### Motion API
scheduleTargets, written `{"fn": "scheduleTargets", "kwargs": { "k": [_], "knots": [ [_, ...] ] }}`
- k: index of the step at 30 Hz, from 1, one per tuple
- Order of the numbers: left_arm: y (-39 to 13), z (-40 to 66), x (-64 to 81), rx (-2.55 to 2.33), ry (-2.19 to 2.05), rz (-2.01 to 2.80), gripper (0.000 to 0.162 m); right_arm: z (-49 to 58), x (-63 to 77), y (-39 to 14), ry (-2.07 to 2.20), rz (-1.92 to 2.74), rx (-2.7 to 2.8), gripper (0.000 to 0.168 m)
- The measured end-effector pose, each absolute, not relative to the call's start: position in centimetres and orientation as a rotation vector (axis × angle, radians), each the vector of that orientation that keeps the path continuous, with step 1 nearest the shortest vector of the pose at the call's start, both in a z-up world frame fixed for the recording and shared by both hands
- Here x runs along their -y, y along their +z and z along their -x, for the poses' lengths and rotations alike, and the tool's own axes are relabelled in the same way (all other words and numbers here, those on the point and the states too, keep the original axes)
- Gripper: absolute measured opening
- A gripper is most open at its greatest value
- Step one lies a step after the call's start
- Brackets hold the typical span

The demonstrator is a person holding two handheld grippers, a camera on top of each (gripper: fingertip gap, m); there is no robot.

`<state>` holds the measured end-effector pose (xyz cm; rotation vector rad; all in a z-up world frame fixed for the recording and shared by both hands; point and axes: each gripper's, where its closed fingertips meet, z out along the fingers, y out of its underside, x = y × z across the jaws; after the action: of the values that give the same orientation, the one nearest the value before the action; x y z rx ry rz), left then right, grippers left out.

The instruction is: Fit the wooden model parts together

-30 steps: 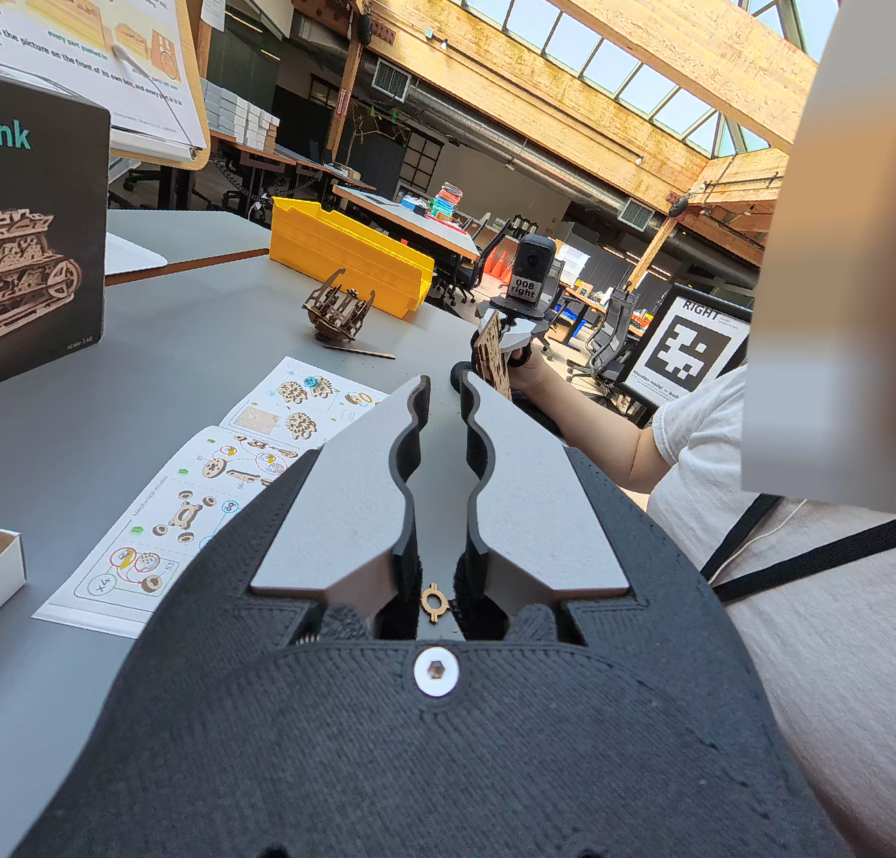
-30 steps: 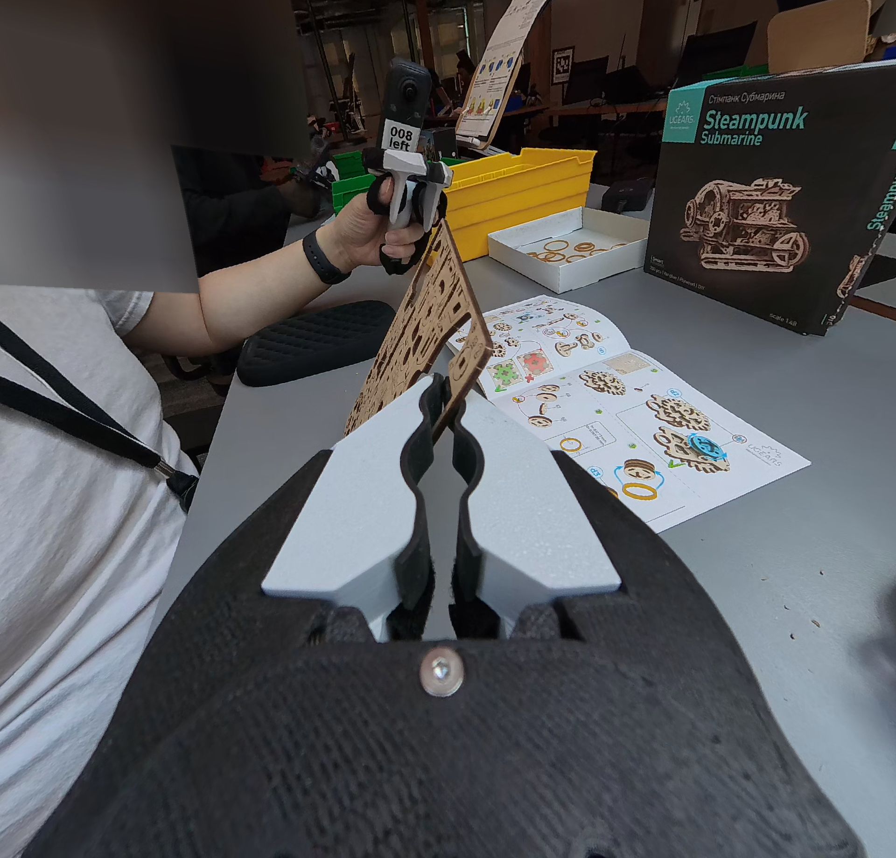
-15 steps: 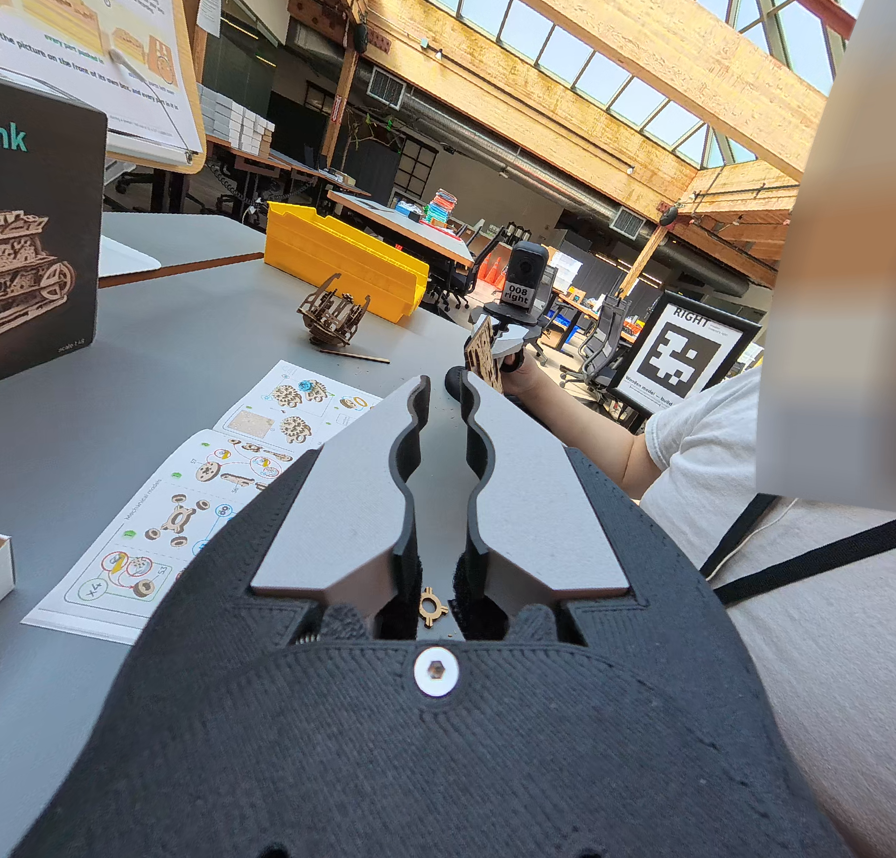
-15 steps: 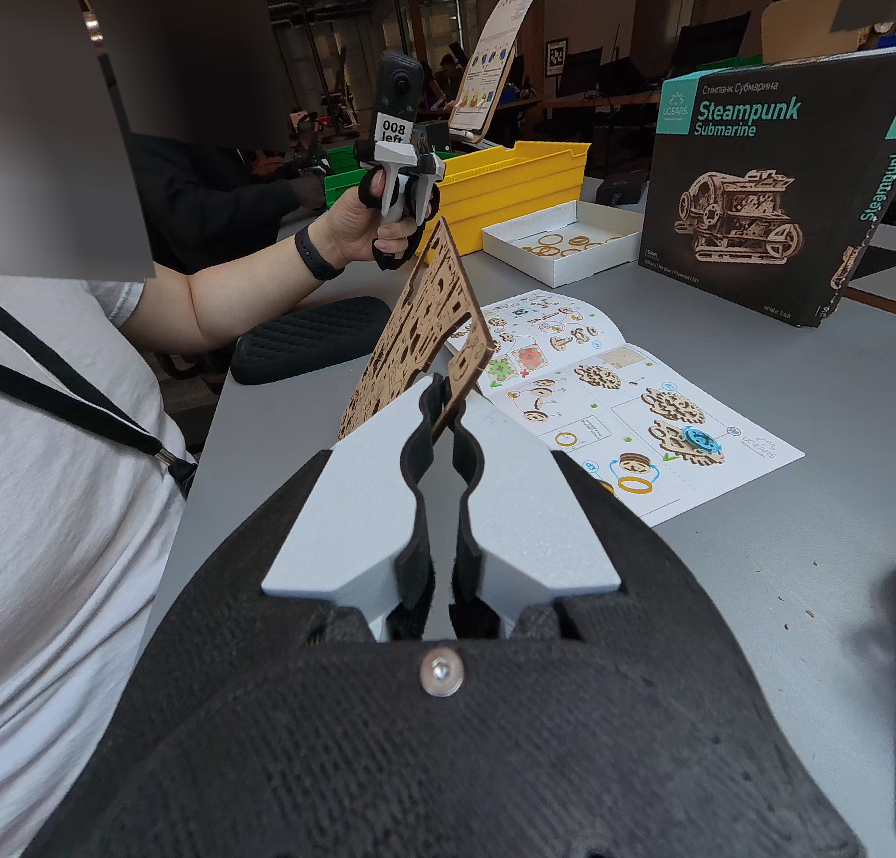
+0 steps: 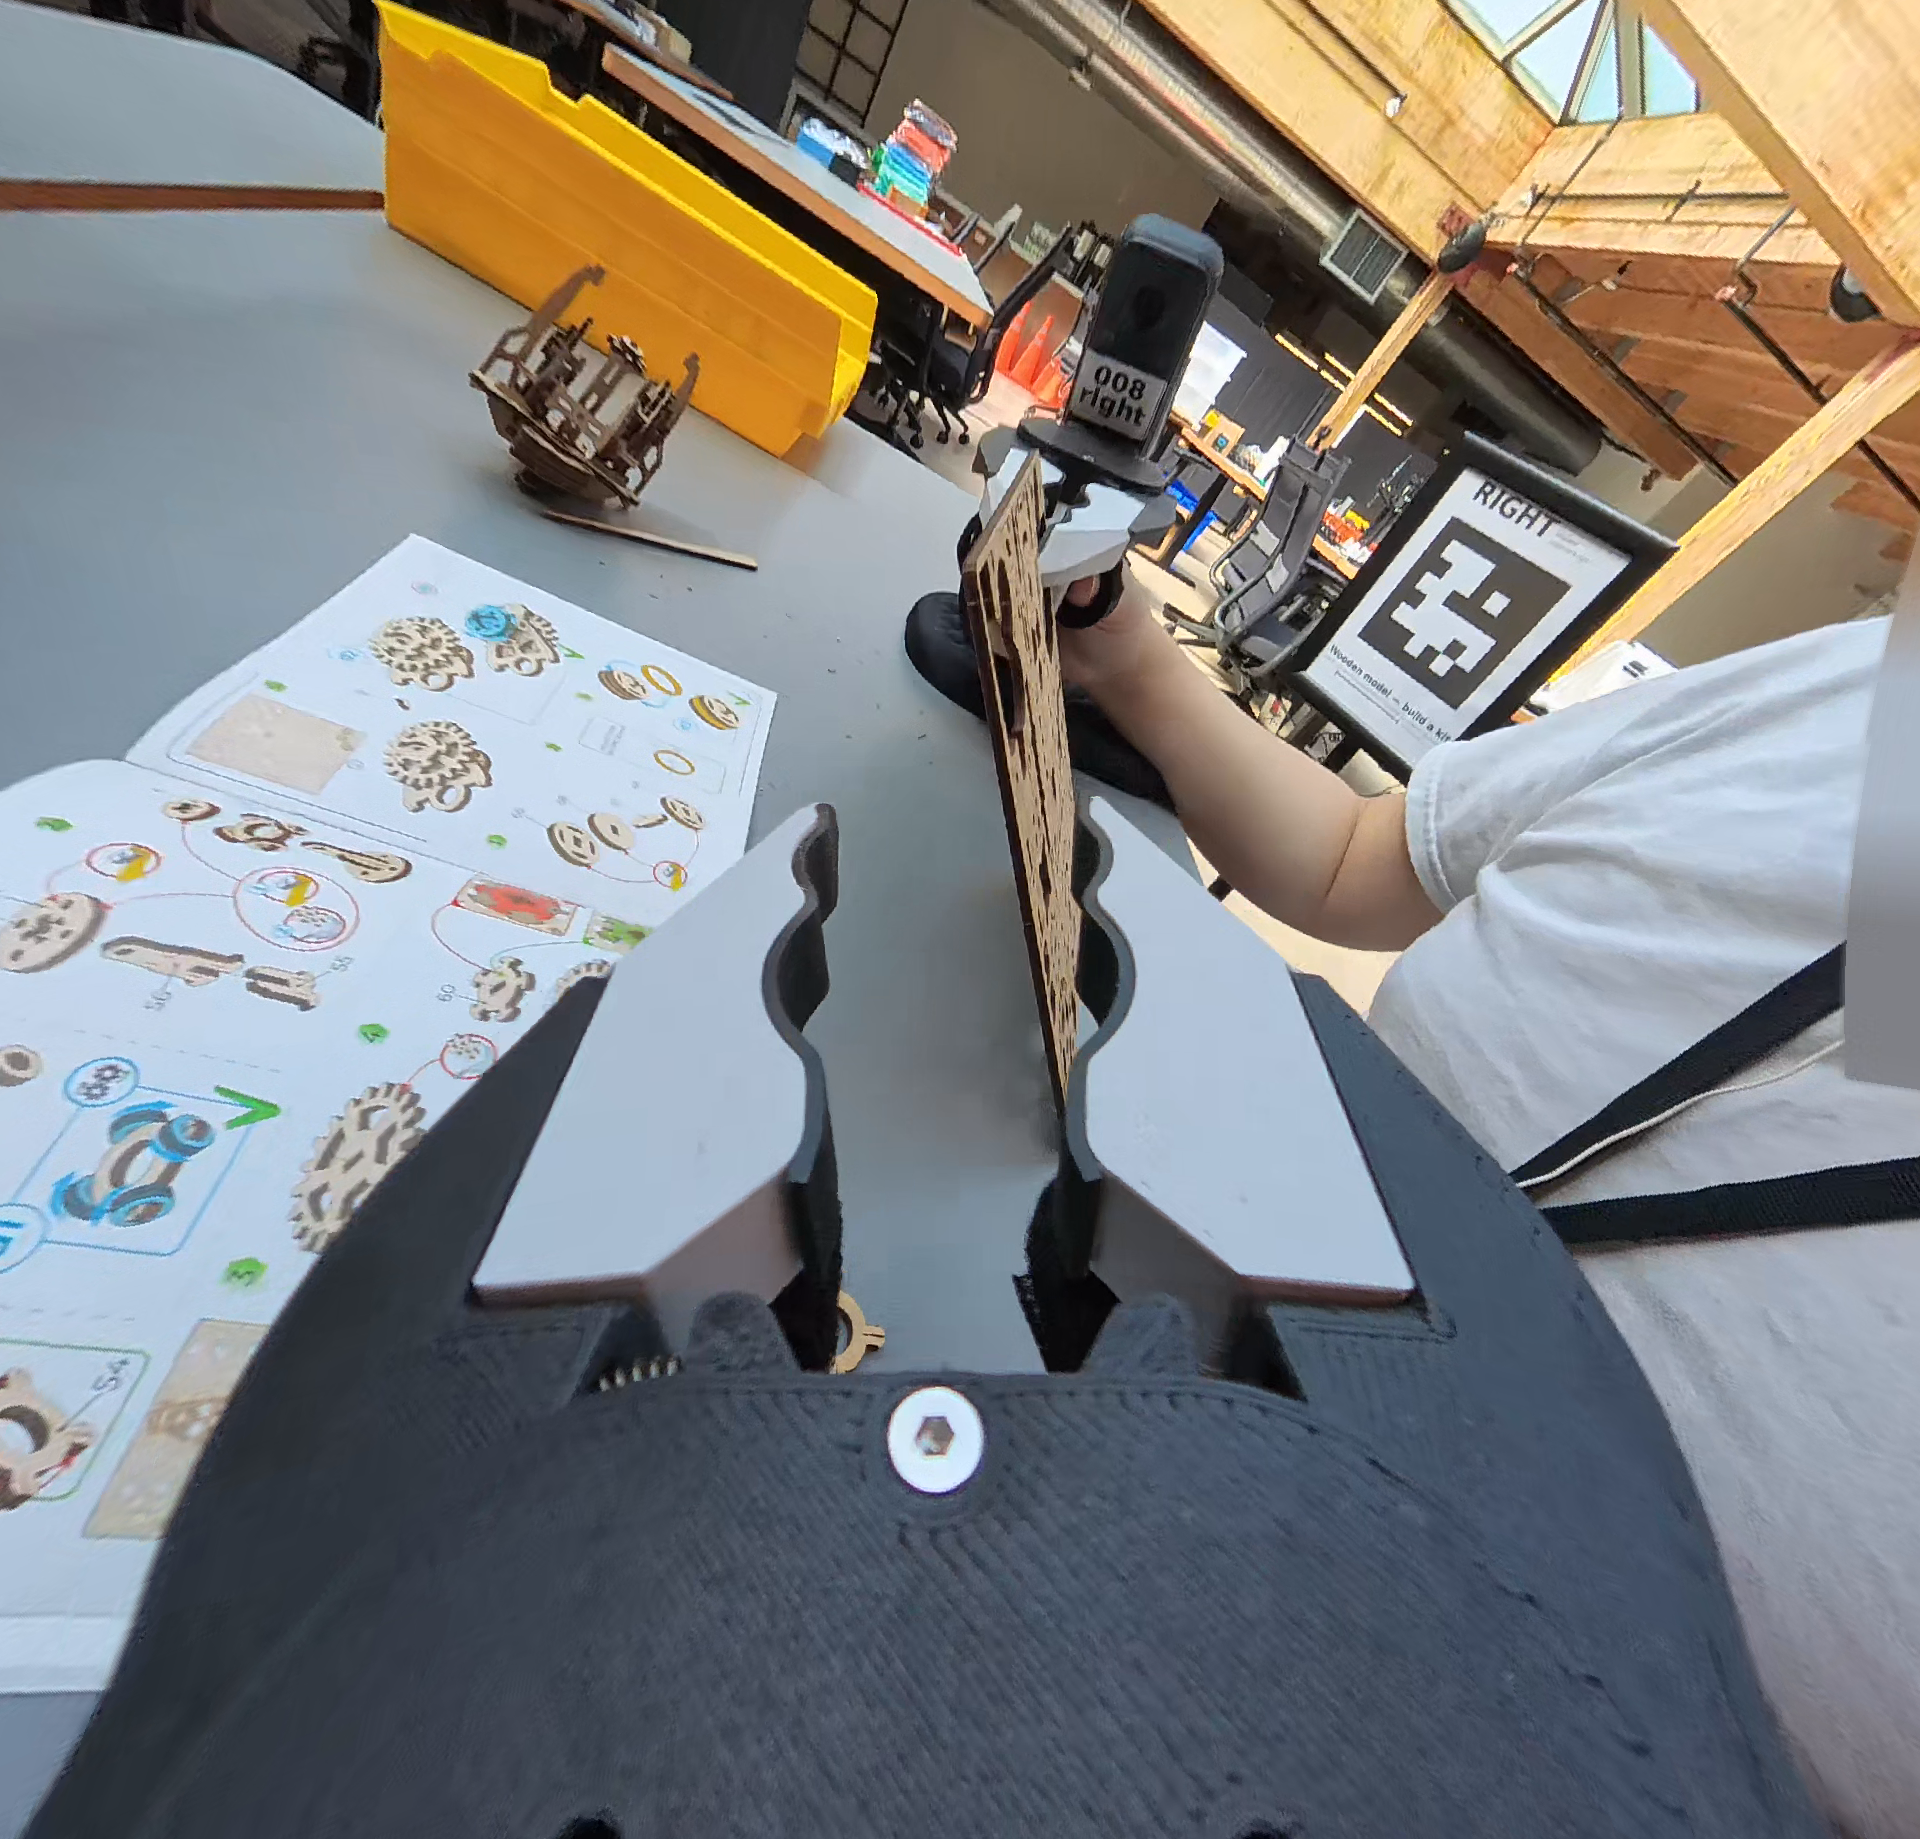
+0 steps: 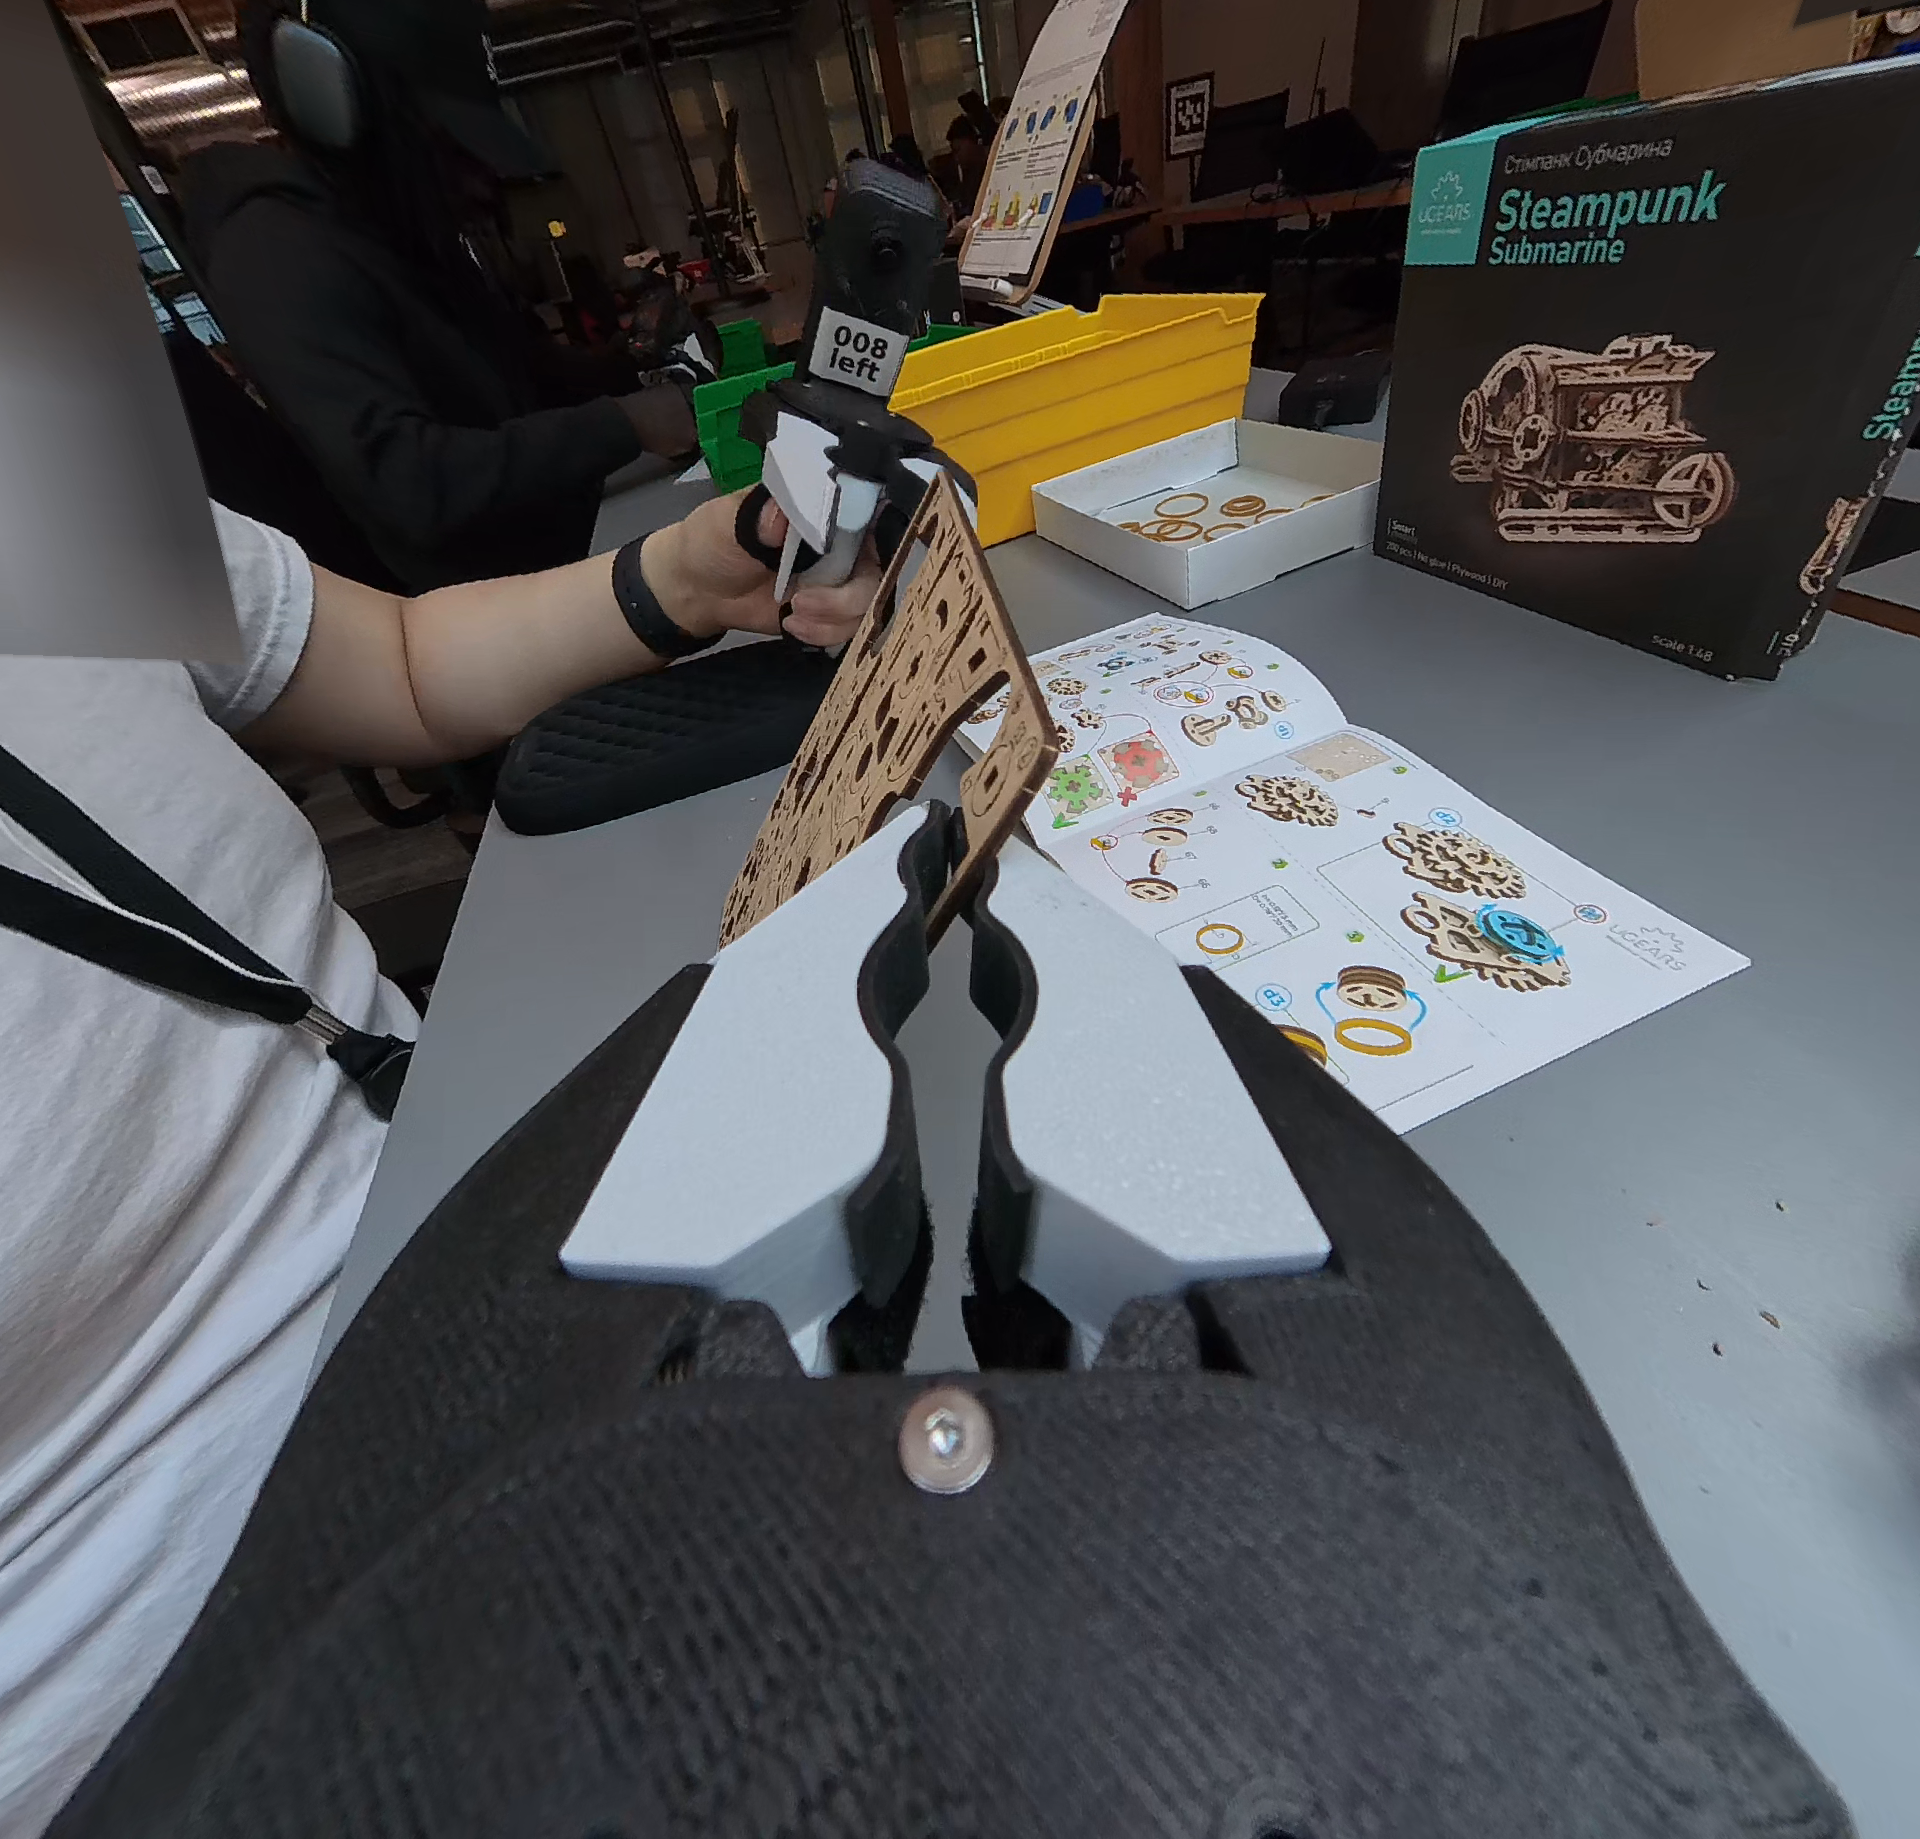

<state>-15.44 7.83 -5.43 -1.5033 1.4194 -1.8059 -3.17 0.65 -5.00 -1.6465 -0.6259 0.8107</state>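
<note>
Right gripper (image 6: 951,844) clamped on lower edge of wooden sheet (image 6: 904,709); left gripper (image 5: 951,864) spread fairly wide, sheet edge (image 5: 1029,802) between fingers, against inner face of right-hand finger (image 5: 1184,1062), nothing gripped. Sheet held tilted above grey table (image 6: 1558,1322), tan plywood, laser-cut with many dark part outlines. Open manual (image 6: 1340,854) flat just beside; partly built model (image 5: 582,407) farther off, near yellow bin (image 5: 623,210). White tray of rings (image 6: 1216,522) and kit box (image 6: 1652,387) behind manual. Small loose wooden ring piece (image 5: 857,1334) on table by left gripper base.
</note>
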Motion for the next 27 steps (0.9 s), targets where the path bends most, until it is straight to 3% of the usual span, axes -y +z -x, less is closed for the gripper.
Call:
{"fn": "scheduleTargets", "kwargs": {
  "k": [1, 10, 15, 18, 23, 27],
  "knots": [
    [-5.7, 15.1, -7.2, -1.441, -1.810, 1.512, 0.045, 3.2, -0.7, -5.0, 0.808, 1.644, 0.628, 0.000],
    [-7.3, 14.4, -4.4, -1.549, -1.923, 1.604, 0.019, 4.2, -1.4, -5.1, 0.821, 1.651, 0.640, 0.000],
    [-7.2, 14.5, -3.7, -1.568, -1.977, 1.614, 0.018, 5.1, -1.8, -5.4, 0.829, 1.661, 0.653, 0.000],
    [-7.7, 14.6, -3.1, -1.599, -1.996, 1.650, 0.001, 5.6, -2.0, -5.6, 0.831, 1.668, 0.663, 0.000],
    [-8.3, 14.6, -3.3, -1.607, -1.943, 1.707, 0.000, 5.3, -2.6, -6.6, 0.842, 1.717, 0.620, 0.002],
    [-8.6, 15.0, -3.8, -1.607, -1.947, 1.731, 0.000, 4.0, -3.3, -6.5, 0.726, 1.710, 0.564, 0.017]
  ]
}}
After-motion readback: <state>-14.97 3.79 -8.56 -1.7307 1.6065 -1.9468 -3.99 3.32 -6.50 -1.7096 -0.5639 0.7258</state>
